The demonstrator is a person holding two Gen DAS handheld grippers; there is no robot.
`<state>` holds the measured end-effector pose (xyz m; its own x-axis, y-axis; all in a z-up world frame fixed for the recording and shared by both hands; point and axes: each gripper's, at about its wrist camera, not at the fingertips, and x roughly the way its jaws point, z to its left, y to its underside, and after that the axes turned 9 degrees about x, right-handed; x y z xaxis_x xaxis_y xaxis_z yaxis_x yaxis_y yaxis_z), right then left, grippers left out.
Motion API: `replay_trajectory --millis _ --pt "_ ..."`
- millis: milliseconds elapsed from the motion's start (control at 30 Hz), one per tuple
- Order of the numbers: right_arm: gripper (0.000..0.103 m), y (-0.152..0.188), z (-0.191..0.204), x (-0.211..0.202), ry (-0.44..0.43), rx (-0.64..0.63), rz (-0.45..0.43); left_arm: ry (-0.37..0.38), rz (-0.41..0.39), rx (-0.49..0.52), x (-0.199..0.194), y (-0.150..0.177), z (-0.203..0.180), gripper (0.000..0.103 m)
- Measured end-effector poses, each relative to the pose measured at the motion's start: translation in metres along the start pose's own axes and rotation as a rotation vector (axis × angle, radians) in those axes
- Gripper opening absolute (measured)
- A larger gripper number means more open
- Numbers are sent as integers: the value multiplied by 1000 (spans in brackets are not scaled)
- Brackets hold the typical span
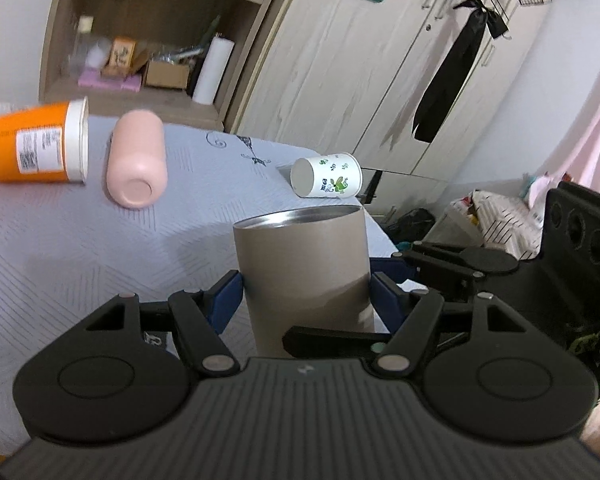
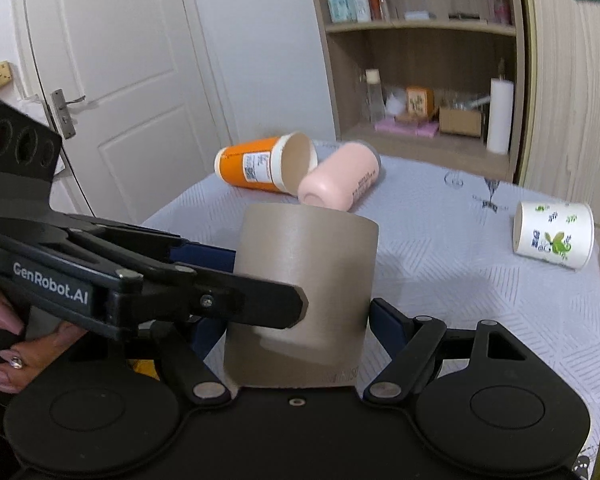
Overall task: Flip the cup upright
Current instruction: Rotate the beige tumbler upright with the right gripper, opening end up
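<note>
Four cups: one taupe cup [image 1: 302, 264] stands upright at six o'clock, pinched by both the left gripper [image 1: 306, 294] and right gripper [image 2: 296, 320]; orange cup [image 1: 32, 144], pink cup [image 1: 137, 160] and paper cup [image 1: 327, 176] lie toppled on the table [image 1: 80, 248].

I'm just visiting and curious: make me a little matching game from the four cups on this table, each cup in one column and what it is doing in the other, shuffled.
Cups:
1. taupe cup
2. orange cup
3. pink cup
4. floral paper cup

States:
A. on its side, alone near the table's edge
B. upright, held between grippers
C. on its side, beside the orange cup
D. on its side, white-rimmed mouth open

Pairs: 1-B, 2-D, 3-C, 4-A
</note>
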<state>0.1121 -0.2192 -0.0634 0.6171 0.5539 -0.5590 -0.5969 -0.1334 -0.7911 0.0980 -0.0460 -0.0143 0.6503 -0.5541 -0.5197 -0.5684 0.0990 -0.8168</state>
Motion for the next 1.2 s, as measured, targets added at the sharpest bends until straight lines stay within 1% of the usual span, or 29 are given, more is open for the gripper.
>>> replay_trajectory --millis 100,200,333,500,633,733,833,1000,1100,1200 --pt "82 3 6 0 30 -39 -29 -21 -17 32 -3 -1 -5 68" --pt "82 4 11 4 57 -52 -46 -40 -17 55 -3 -3 -6 68" --pt "82 2 8 7 50 -51 -64 -50 -21 73 -3 -6 -3 68" --pt "82 5 17 13 83 -131 -105 -62 -33 110 -5 -6 -2 68" --pt "82 3 10 17 55 -73 -114 -77 -38 111 1 -8 0 68" --pt "82 1 8 23 76 -74 -124 -73 -37 97 8 -11 4 68" --pt "82 -1 9 28 118 -106 -151 -70 -47 106 12 -17 7 68" --pt "82 -6 10 38 167 -181 -208 -89 -72 153 18 -24 11 68" --pt "82 -9 9 46 182 -217 -242 -107 -77 179 24 -26 16 68" --pt "82 -11 4 57 187 -236 -248 -106 -71 192 32 -26 25 68"
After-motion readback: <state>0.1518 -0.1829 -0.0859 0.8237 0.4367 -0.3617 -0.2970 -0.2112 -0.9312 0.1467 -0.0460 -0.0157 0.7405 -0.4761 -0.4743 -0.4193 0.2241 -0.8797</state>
